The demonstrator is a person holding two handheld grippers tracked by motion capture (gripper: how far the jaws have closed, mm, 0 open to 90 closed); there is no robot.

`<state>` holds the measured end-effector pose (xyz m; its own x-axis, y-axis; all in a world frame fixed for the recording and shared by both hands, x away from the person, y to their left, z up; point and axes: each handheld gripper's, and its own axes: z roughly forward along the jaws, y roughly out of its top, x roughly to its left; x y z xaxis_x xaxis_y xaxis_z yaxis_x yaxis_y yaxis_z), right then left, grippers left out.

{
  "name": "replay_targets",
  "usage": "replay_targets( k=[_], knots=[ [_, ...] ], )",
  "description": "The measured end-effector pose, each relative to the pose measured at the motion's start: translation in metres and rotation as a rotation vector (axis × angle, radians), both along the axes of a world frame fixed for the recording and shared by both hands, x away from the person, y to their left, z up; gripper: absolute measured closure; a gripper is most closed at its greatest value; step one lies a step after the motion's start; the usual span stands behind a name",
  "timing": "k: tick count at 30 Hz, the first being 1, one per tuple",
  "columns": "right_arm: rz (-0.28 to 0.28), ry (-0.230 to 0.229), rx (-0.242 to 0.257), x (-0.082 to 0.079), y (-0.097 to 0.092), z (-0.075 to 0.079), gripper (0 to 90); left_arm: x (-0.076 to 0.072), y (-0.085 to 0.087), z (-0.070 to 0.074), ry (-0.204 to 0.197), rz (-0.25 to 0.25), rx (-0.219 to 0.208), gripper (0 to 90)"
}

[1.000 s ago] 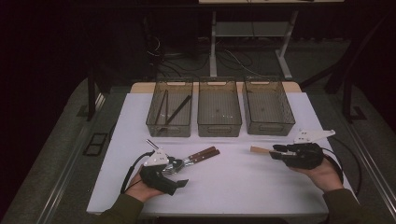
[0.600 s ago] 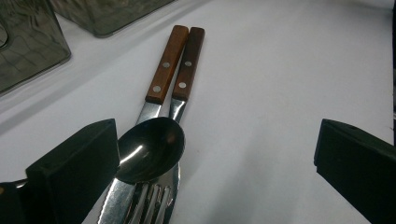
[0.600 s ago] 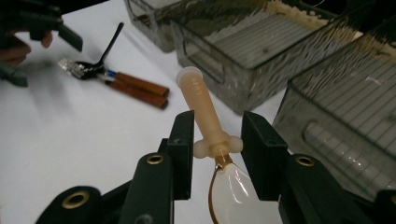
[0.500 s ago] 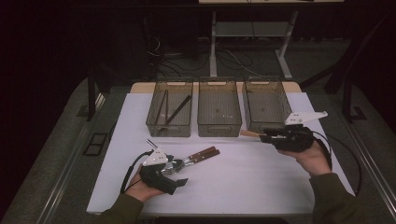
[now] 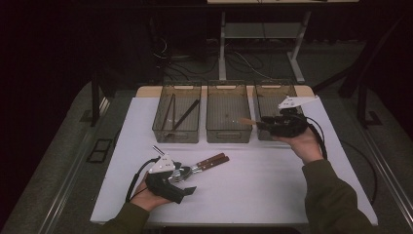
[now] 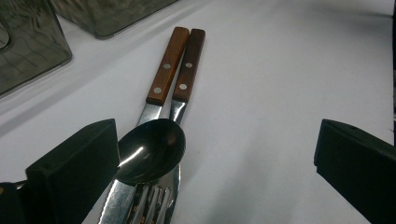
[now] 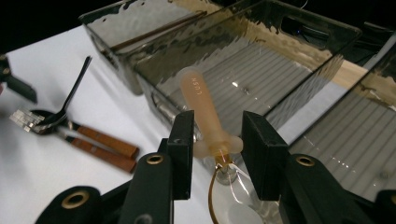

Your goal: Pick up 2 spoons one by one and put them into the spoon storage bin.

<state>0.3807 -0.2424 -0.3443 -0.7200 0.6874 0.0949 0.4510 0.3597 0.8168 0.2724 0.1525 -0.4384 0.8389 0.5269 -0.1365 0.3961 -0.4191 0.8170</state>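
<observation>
My right gripper [image 5: 264,125] is off the table at the front of the middle bin [image 5: 228,134] and right bin [image 5: 275,88]. It is shut on a utensil with a pale orange handle [image 5: 247,121]. In the right gripper view the pads [image 7: 183,140] squeeze the flared end of that handle [image 7: 201,100], which points over the middle bin [image 7: 280,70]. My left gripper [image 5: 182,180] rests on the white table, jaws wide open [image 6: 217,140]. A spoon [image 6: 149,150], a fork [image 6: 150,207] and a knife lie between them; their two wooden handles [image 6: 180,65] point away.
The left bin [image 5: 175,133] holds long dark sticks [image 5: 184,114]. All three grey see-through bins stand side by side at the table's far edge. The white tabletop [image 5: 272,185] runs bare between my hands. A desk frame and cables lie on the dark floor beyond.
My right gripper has lifted from the front right of the table and travelled away to the bins, carrying the pale-handled utensil. The left hand and the cutlery have stayed put.
</observation>
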Motion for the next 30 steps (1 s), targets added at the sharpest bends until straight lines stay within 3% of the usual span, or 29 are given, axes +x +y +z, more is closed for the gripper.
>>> replay_targets(
  k=[14, 22, 25, 30],
  knots=[
    [-0.015, 0.039, -0.047, 0.048, 0.043, -0.002, 65.3, -0.001, -0.001, 0.0, 0.001, -0.008, -0.013, 0.0],
    [-0.023, 0.121, -0.129, 0.069, 0.07, -0.023, 65.0, 0.0, -0.001, 0.001, 0.0, -0.018, -0.008, 0.0],
    [-0.018, 0.138, -0.173, 0.075, 0.079, -0.032, 64.9, 0.0, -0.001, 0.001, -0.003, -0.022, -0.007, 0.0],
    [-0.015, 0.167, -0.207, 0.081, 0.088, -0.04, 64.7, 0.0, -0.001, 0.001, -0.001, -0.026, -0.01, 0.0]
  ],
)
